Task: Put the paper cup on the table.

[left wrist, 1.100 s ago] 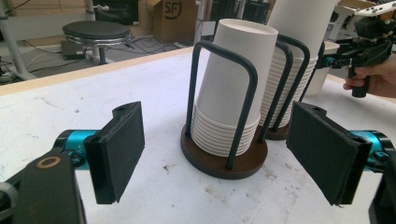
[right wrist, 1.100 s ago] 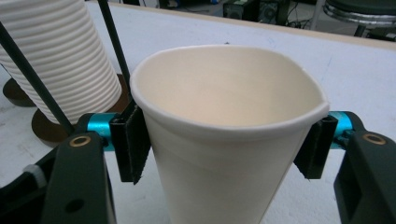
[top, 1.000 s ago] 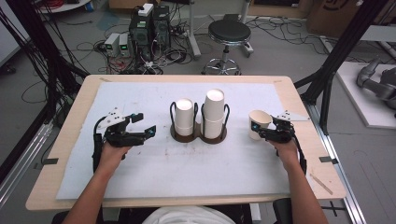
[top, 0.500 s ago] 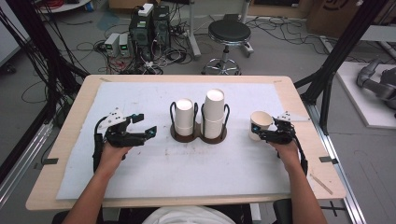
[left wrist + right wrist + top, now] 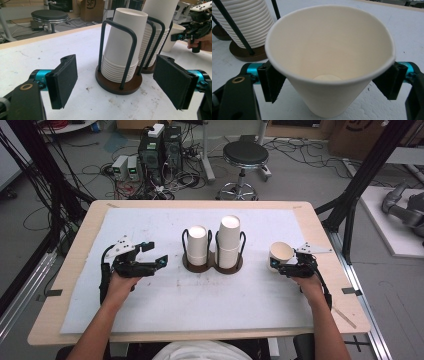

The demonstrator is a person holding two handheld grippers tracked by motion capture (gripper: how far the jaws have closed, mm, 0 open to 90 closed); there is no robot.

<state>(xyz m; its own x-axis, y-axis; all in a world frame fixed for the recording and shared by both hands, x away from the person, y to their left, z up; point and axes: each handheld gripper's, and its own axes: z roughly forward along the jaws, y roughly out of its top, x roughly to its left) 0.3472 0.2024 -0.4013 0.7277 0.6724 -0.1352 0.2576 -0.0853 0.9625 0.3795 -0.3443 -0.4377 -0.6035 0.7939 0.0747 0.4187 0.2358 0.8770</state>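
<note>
— Cables, computer boxes point(image 5: 159, 147) and one round stool point(image 5: 245, 155) crowd the floor behind my table point(image 5: 320, 227), which carries a white sheet point(image 5: 150, 300). What do you make of the tongs?

— Your right tongs point(image 5: 280, 265) have just been opening. The paper cup point(image 5: 329, 57) stands upright between the jaws on the sheet; I can't tell whether the pads still touch its wall, but they no longer squeeze it.

— And my left tongs point(image 5: 115, 80)?

— Spread wide, holding nothing, aimed at the cup rack point(image 5: 117, 82).

— Count for me.

— Two tongs, one loose cup, two stacks point(image 5: 198, 245) of upside-down cups in the two-post rack. The loose cup sits well right of the rack.
</note>
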